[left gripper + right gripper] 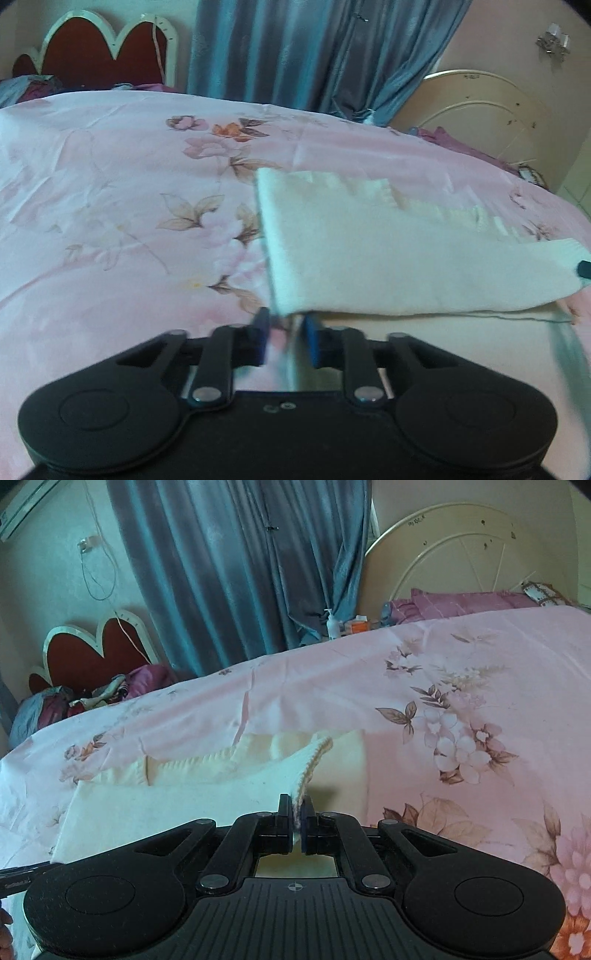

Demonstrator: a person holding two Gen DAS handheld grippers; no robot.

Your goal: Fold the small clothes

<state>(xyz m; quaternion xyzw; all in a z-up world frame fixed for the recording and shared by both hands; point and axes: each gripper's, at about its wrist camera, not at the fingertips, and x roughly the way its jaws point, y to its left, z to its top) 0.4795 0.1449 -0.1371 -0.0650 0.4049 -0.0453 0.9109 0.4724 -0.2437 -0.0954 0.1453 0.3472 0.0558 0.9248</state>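
Left wrist view: the left gripper (285,334) has its fingers pinched on a near corner of a cream knitted garment (388,254) lying on the pink floral bedspread (110,192).

Right wrist view: the right gripper (296,821) is clenched on the garment's ribbed edge (314,764), lifted. The fold looks underway; next, both corners probably carry across together, evenly.

No readable text, labels, brands or numbers in either view

Bed (110,184) covered with a pink floral sheet (461,672)

A cream garment (166,812) is spread just beyond the jaws.
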